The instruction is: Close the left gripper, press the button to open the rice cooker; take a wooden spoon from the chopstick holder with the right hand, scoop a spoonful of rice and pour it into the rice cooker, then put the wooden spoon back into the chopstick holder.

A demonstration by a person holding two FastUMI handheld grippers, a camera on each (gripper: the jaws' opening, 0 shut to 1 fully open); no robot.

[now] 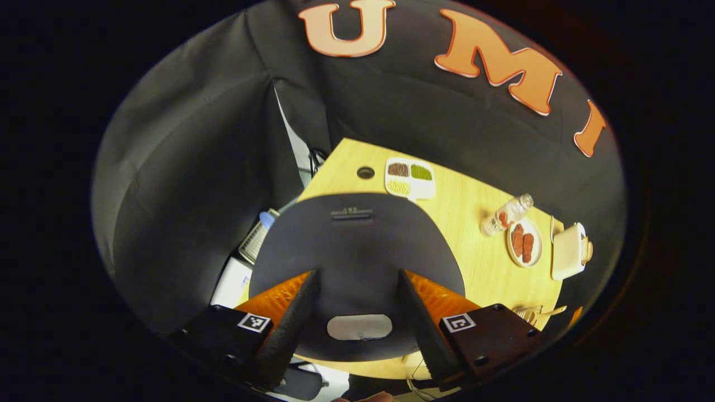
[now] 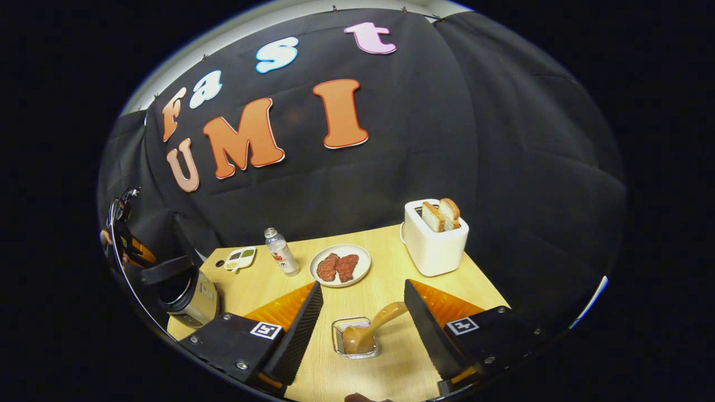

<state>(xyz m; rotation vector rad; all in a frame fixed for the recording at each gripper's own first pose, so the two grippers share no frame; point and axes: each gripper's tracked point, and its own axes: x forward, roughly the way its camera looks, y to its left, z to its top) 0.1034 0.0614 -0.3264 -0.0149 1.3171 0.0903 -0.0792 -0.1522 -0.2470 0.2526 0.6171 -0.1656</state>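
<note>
Left gripper (image 1: 357,312), jaws wide and empty, poised over the dark lid of the rice cooker (image 1: 357,245), with the pale lid button (image 1: 359,327) lying between the fingers. Right gripper (image 2: 363,318), jaws wide and empty, above the wire chopstick holder (image 2: 341,324) on the tabletop (image 2: 385,368); the wooden spoon (image 2: 371,329) leans in it. Behind stand a water bottle (image 2: 281,252), a plate of meat (image 2: 362,262) and a white toaster (image 2: 433,243) holding bread.
</note>
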